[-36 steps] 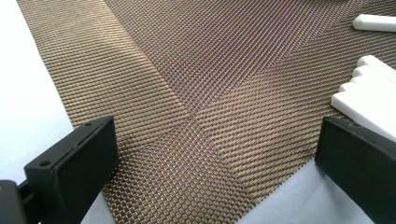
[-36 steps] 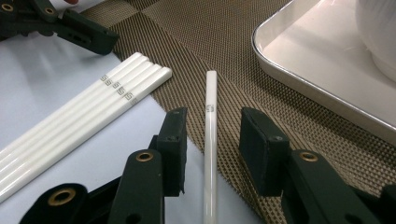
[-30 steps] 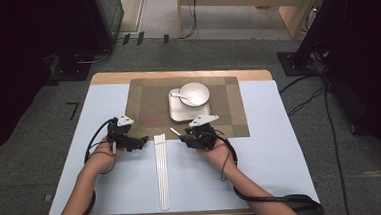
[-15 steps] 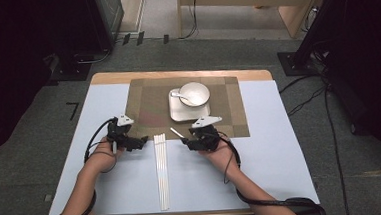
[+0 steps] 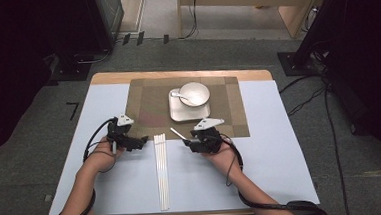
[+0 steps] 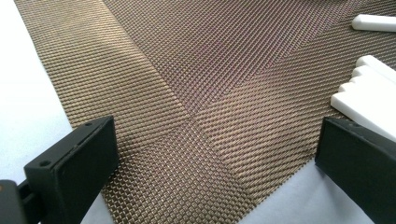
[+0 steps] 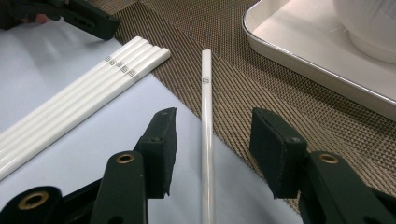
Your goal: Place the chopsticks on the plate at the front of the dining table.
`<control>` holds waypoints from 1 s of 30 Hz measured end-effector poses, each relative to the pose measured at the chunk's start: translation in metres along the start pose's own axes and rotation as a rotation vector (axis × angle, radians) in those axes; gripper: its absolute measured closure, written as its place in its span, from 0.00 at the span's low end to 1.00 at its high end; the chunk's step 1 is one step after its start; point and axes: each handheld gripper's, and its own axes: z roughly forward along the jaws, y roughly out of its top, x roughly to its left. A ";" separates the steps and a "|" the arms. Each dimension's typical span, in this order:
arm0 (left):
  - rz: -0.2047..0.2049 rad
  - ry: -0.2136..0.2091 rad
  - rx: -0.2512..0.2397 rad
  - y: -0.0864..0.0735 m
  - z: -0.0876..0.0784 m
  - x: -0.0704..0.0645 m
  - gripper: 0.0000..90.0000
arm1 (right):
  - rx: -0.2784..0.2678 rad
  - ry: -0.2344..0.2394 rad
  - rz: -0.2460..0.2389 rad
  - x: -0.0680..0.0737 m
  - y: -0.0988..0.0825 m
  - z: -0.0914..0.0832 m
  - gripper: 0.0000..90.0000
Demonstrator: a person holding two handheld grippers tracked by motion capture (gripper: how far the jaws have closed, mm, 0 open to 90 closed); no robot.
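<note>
The right gripper [image 7: 210, 144] has its fingers spread open around a single white chopstick [image 7: 206, 121] lying half on the woven mat [image 5: 148, 100], untouched. At its ten o'clock lie four more chopsticks [image 5: 161, 169] on the worktop [image 5: 282, 172]. The left gripper [image 6: 210, 158] hangs over the mat's corner, fingers wide apart, holding nothing.

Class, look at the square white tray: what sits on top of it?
On the tray sits a white bowl, a white spoon resting beside it. The bowl hides the tray surface beneath it.
</note>
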 end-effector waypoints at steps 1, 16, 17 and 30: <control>0.000 0.000 0.000 0.000 0.000 0.000 0.00 | 0.000 -0.001 0.001 0.000 0.000 -0.001 0.57; 0.006 -0.011 0.000 0.000 0.000 0.001 0.00 | -0.006 -0.012 0.006 0.002 -0.007 -0.010 0.59; 0.007 -0.012 0.000 0.000 0.000 0.002 0.00 | -0.006 -0.015 0.005 0.002 -0.008 -0.011 0.59; 0.026 -0.028 0.005 0.002 0.001 0.004 0.00 | -0.008 -0.012 0.007 0.002 -0.016 -0.024 0.69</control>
